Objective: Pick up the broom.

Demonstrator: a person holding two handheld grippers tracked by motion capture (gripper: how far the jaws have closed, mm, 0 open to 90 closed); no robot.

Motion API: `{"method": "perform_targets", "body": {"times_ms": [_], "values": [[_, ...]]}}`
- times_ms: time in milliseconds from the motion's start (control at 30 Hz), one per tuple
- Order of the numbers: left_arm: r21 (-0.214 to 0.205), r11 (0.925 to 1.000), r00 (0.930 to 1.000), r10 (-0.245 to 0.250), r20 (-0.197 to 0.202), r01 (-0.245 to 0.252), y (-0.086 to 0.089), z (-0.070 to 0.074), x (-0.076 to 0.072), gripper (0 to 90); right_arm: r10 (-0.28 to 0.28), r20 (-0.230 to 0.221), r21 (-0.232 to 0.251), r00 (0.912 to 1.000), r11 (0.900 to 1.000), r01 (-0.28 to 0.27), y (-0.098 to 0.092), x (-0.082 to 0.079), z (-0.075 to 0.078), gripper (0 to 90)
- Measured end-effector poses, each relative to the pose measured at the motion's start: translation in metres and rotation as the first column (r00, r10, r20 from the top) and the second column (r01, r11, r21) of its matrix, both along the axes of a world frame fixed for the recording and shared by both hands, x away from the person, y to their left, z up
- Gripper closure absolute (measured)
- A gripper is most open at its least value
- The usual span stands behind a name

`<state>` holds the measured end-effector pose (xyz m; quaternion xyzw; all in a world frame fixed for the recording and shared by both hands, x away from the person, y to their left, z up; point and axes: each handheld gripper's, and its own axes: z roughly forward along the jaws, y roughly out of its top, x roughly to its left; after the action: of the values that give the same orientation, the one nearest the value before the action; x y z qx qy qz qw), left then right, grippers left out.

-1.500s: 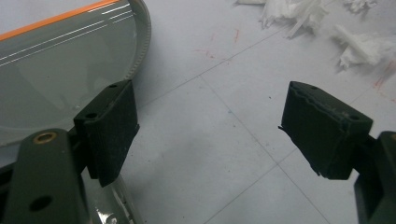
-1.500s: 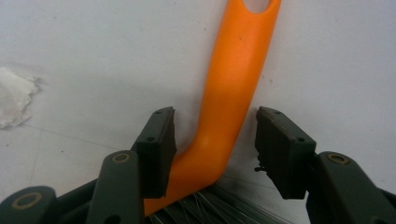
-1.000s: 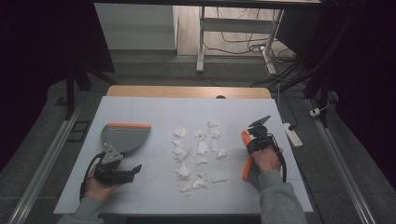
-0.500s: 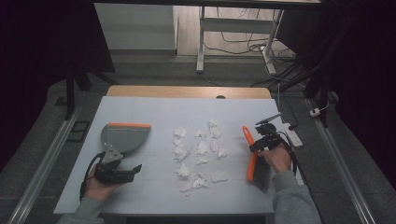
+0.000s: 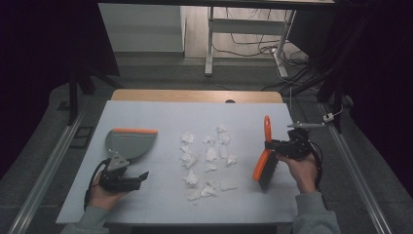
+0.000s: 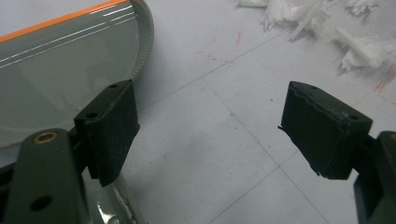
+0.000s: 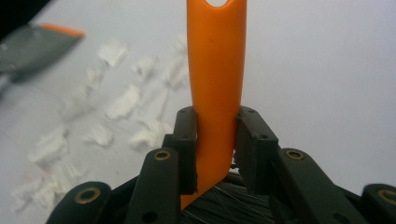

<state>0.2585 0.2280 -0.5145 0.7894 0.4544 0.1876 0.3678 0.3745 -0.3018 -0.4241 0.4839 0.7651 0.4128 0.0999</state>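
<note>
In the high view, the right gripper (image 5: 280,148) holds an orange-handled brush (image 5: 264,158) above the white table (image 5: 160,114), right of the scattered paper scraps (image 5: 207,161). The left gripper (image 5: 127,179) rests just behind the grey dustpan (image 5: 129,144).

In the left gripper view, the jaws stand apart, nothing between them, with the dustpan (image 6: 60,70) beside one jaw.

In the right gripper view, the jaws are clamped on the brush handle (image 7: 215,84), with bristles (image 7: 233,205) below.

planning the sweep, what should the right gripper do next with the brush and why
Probably lower the brush to the table just right of the paper scraps. The right gripper is shut on its orange handle, and the scraps lie loose between it and the dustpan.
</note>
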Motion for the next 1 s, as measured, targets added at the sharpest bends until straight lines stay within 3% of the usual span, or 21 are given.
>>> {"method": "perform_targets", "body": {"times_ms": [167, 267, 600, 800, 1000], "values": [[-0.003, 1.0, 0.9999, -0.005, 0.012, 0.005, -0.002, 0.001, 0.0, 20.1, 0.023, 0.112, 0.082, 0.9935, 0.9961, -0.032, 0.002, -0.008, 0.007, 70.9], [-0.008, 1.0, 0.9998, -0.006, 0.018, 0.006, -0.002, 0.002, 0.0, 20.2, 0.02, 0.143, 0.115, 0.9895, 0.9927, -0.037, 0.005, -0.009, 0.007, 70.9], [-0.012, 0.9997, 0.9992, -0.02, 0.035, 0.02, -0.01, 0.006, 0.001, 20.5, 0.01, 0.183, 0.204, 0.983, 0.9777, -0.049, 0.011, -0.009, 0.009, 70.8], [-0.015, 0.999, 0.9974, -0.04, 0.06, 0.041, -0.02, 0.012, 0.004, 20.7, 0.005, 0.215, 0.262, 0.9765, 0.9629, -0.063, 0.015, -0.009, 0.01, 70.8], [-0.016, 0.9969, 0.9937, -0.075, 0.083, 0.077, -0.037, 0.02, 0.01, 20.9, 0.016, 0.242, 0.322, 0.9702, 0.9419, -0.096, 0.02, -0.009, 0.011, 70.7]]}}
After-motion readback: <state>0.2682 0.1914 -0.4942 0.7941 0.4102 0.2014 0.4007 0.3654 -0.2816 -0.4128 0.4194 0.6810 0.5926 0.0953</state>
